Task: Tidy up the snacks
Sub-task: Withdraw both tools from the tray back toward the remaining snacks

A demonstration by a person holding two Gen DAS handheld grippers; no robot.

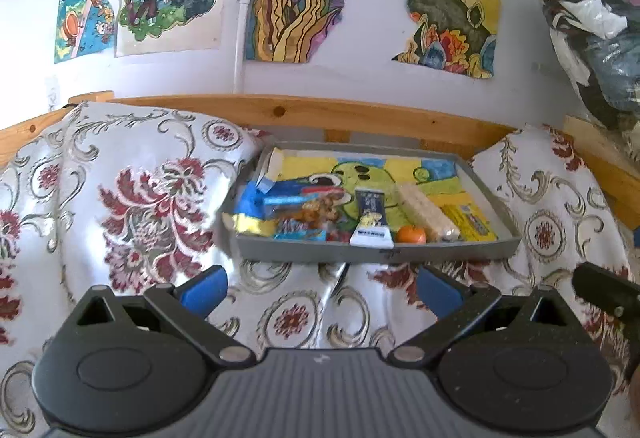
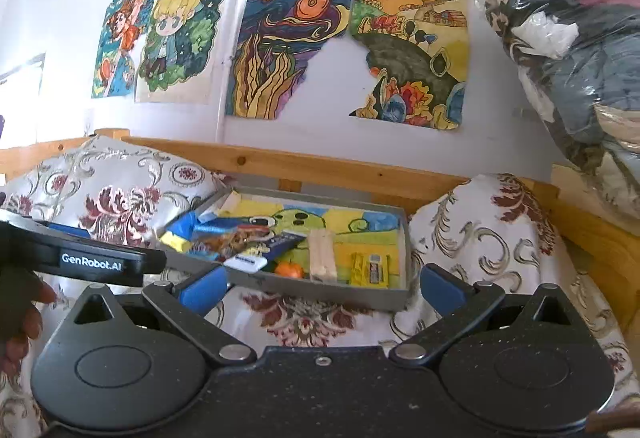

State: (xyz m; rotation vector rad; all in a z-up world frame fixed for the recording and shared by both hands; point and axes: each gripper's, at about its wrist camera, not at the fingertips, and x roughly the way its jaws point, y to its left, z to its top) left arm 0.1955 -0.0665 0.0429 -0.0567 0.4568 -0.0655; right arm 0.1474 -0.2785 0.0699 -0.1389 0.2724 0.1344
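Note:
A grey tray (image 1: 372,252) (image 2: 320,290) rests on the floral bedspread, lined with a cartoon drawing. In it lie blue and yellow snack packets (image 1: 256,210) (image 2: 180,234), a dark blue and white packet (image 1: 372,222) (image 2: 260,254), a small orange fruit (image 1: 412,234) (image 2: 290,270), a pale cereal bar (image 1: 426,212) (image 2: 322,254) and a flat yellow packet (image 1: 472,222) (image 2: 370,268). My left gripper (image 1: 322,292) is open, short of the tray's near wall, nothing between its blue fingers (image 1: 204,294). My right gripper (image 2: 322,288) is open too, empty, in front of the tray.
Floral cushions (image 1: 120,190) (image 2: 492,226) flank the tray. A wooden bed rail (image 1: 320,114) runs behind it under a wall of drawings. A clear bag of clothes (image 1: 592,18) hangs at the right. The left gripper's body (image 2: 80,258) and a hand (image 2: 24,322) show in the right wrist view.

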